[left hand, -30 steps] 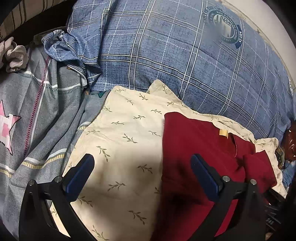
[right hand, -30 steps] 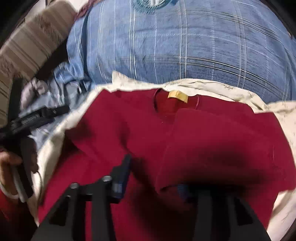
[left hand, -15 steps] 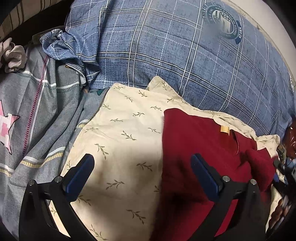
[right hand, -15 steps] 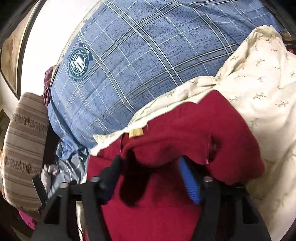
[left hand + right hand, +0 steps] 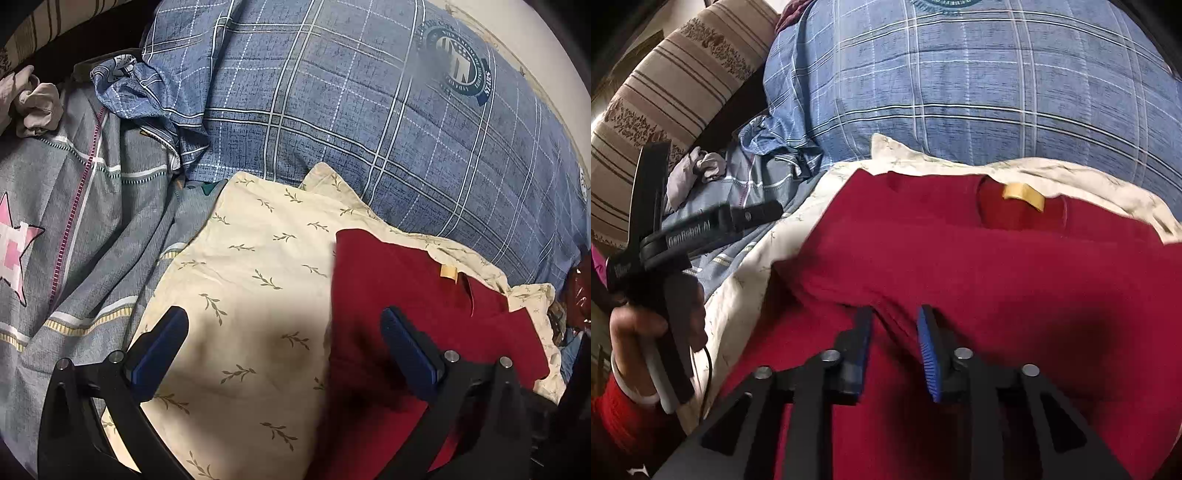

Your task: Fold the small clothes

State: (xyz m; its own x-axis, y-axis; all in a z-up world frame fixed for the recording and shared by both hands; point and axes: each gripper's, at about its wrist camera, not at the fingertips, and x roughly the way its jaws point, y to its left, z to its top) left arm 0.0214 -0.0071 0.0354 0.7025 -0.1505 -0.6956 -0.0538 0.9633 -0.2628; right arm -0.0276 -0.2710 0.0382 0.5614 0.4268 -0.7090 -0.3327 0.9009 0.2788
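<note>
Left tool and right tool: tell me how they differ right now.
The left tool has its fingers spread wide and holds nothing; the right tool has its fingers drawn close, with a fold of the red garment between them. The left tool hovers mostly over the cream leaf-print cloth; the right tool sits over the red garment. Both have blue pads.

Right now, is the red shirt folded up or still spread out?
Partly folded. The red shirt has one layer doubled over its body below the collar tag, on the cream leaf-print cloth.
</note>
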